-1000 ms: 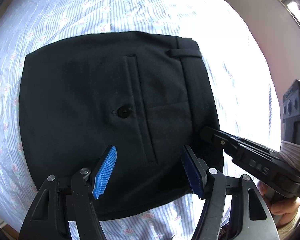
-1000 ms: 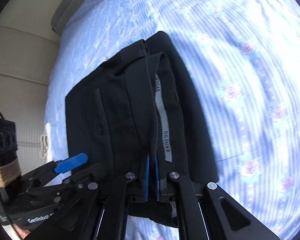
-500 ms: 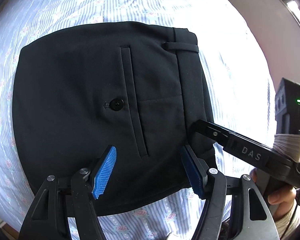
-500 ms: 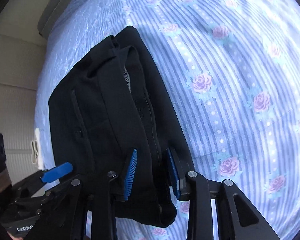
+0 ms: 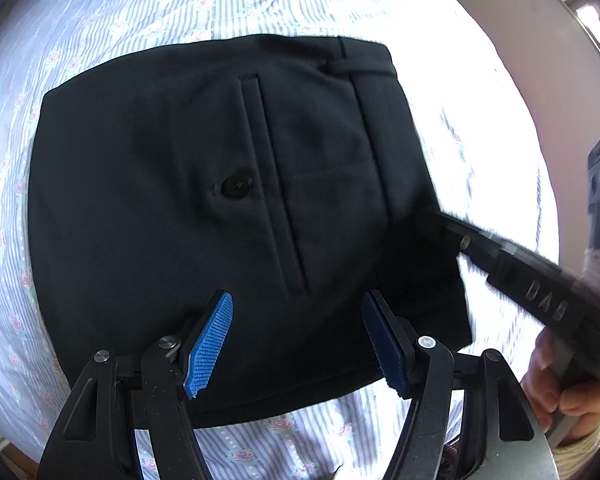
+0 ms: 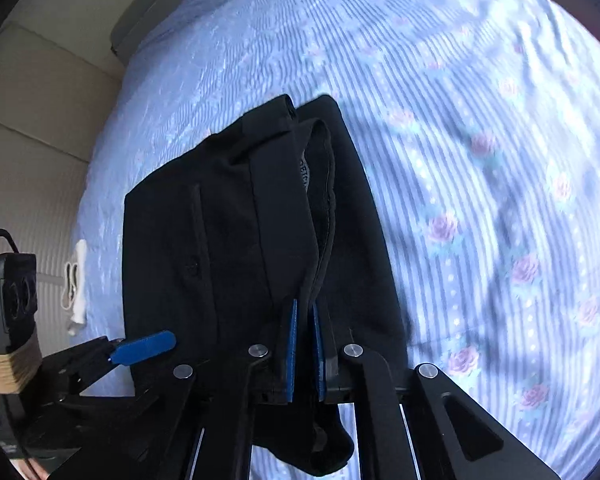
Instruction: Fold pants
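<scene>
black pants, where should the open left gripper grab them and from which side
Likely the near folded edge of the black pants, coming from above and the near side: the left gripper already hangs open over that edge, pointing steeply down. The fabric lies flat on the bedsheet, so only an edge offers purchase. The right gripper already pinches the waistband end.

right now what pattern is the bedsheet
Blue and white stripes with pink roses on the bedsheet, clearest in the right wrist view.

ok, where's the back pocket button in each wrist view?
Left wrist: the button is left of centre, beside the pocket slit on the folded pants.
Right wrist: a faint dark spot, lower left, beside the same slit.
Shared landmark: the belt loop at the waistband.
</scene>
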Tool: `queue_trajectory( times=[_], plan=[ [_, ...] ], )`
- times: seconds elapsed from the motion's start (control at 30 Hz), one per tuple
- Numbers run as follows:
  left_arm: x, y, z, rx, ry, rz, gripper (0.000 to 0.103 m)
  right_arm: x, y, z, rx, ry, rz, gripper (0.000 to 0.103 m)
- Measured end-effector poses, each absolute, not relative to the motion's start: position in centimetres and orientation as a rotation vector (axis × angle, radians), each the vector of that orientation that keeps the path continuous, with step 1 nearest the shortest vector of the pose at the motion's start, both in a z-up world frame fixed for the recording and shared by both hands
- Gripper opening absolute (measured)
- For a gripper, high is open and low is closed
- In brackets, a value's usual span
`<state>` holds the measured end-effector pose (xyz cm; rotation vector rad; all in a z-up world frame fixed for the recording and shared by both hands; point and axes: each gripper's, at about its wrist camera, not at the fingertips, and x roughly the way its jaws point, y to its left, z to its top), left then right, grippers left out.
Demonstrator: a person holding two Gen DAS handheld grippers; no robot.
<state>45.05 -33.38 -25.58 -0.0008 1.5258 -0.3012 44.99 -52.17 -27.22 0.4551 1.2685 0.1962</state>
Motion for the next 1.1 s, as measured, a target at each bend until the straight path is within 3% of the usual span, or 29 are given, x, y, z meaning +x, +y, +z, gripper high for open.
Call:
queue_trajectory(
  times=[0.37,0.57,0.63,0.7,0.9,1.1],
  plan=[
    [45.8,-32.7,-24.5,-0.013,1.498,-0.262,0.070,46.0,-54.9,-30.2,0.406,1.325,0.071,0.012],
    [45.1,-30.7,-24.0,-0.023,1.482,-0.231,0.071,43.5,-56.6,-27.5,0.312,1.302,-0.111,0.040],
    [44.5,-29.8,-23.5,-0.036,1.467,-0.218,0.071,42.1,-57.4,-25.8,0.366,1.252,-0.114,0.059],
    [43.8,-29.2,-22.7,-0.043,1.443,-0.206,0.071,40.3,-57.9,-23.9,0.416,1.198,-0.108,0.067],
    [41.6,-28.6,-19.5,-0.007,1.329,-0.153,0.080,36.2,-56.6,-21.9,0.534,1.131,-0.053,0.074],
    [39.5,-28.8,-18.9,0.060,1.296,-0.140,0.081,33.9,-53.6,-25.9,0.712,1.113,-0.006,0.075]
  ],
)
